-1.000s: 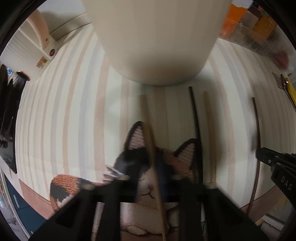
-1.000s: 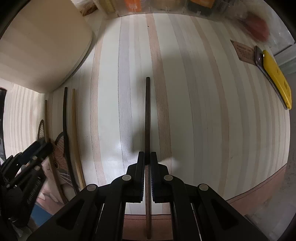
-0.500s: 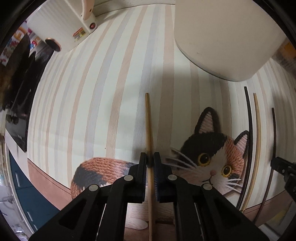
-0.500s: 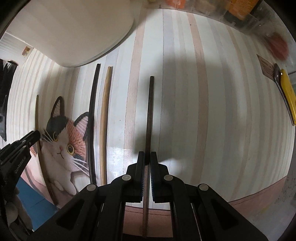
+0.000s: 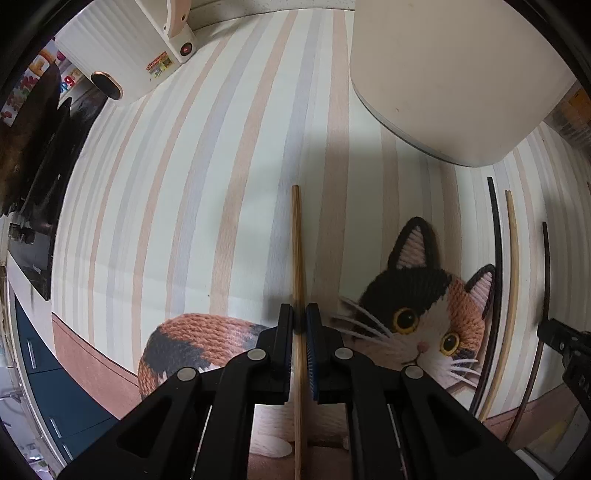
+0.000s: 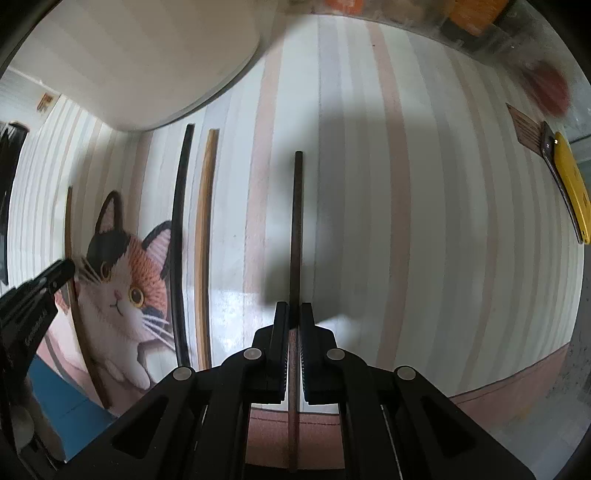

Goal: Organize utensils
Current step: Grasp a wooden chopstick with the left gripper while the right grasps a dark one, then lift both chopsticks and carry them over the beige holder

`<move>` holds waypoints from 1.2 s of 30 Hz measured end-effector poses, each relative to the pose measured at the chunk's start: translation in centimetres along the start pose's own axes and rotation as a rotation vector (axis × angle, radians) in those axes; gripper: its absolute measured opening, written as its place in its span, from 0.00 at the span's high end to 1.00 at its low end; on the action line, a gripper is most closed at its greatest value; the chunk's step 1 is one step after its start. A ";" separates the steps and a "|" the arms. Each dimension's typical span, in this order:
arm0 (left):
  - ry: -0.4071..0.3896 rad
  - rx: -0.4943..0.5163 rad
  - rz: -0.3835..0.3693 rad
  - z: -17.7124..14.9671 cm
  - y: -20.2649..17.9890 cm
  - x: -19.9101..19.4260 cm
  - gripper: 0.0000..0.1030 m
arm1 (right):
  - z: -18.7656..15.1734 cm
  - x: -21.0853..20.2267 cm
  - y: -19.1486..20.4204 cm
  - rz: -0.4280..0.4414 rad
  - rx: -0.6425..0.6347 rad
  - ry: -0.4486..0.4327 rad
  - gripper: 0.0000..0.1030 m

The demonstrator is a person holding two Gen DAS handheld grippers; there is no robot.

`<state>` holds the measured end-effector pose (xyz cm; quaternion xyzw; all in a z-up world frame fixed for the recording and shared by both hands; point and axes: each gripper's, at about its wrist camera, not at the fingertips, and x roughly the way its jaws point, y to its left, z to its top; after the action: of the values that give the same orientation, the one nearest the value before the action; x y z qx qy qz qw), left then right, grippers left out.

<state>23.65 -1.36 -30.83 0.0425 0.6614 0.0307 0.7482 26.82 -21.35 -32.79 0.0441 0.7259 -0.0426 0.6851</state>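
Note:
My left gripper (image 5: 299,317) is shut on a light wooden chopstick (image 5: 296,243) that points forward above the striped mat. My right gripper (image 6: 294,314) is shut on a dark brown chopstick (image 6: 296,221), also pointing forward above the mat. A black chopstick (image 6: 180,229) and a tan chopstick (image 6: 205,229) lie side by side on the mat between the two grippers; both also show in the left wrist view, the black chopstick (image 5: 496,280) and the tan chopstick (image 5: 511,288). The cream utensil holder (image 5: 454,74) stands at the far side, and shows in the right wrist view (image 6: 129,55).
A striped placemat with a calico cat picture (image 5: 424,321) covers the table. A white appliance (image 5: 122,48) stands far left. A yellow-handled tool (image 6: 570,192) lies at the right. Boxes (image 6: 472,18) line the back edge. The mat's front edge drops to a blue floor (image 5: 55,387).
Both grippers have swung, so the holder shifted right in the left view and the cat came further into the right view. Each still grips its chopstick.

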 end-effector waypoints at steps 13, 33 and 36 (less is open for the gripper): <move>0.004 0.037 -0.010 -0.2 -1.1 0.4 0.96 | 1.8 0.0 -0.6 -0.009 0.005 0.005 0.95; -0.206 -0.022 0.096 0.3 1.4 -5.6 0.96 | -0.2 -4.1 -2.2 -0.021 0.050 -0.165 0.95; -0.279 -0.051 0.105 0.3 2.2 -8.3 0.96 | -0.7 -6.4 -2.5 -0.010 0.063 -0.234 0.95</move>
<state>22.99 -0.05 -22.38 0.0619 0.5470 0.0806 0.8310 26.18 -23.82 -26.36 0.0565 0.6395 -0.0738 0.7632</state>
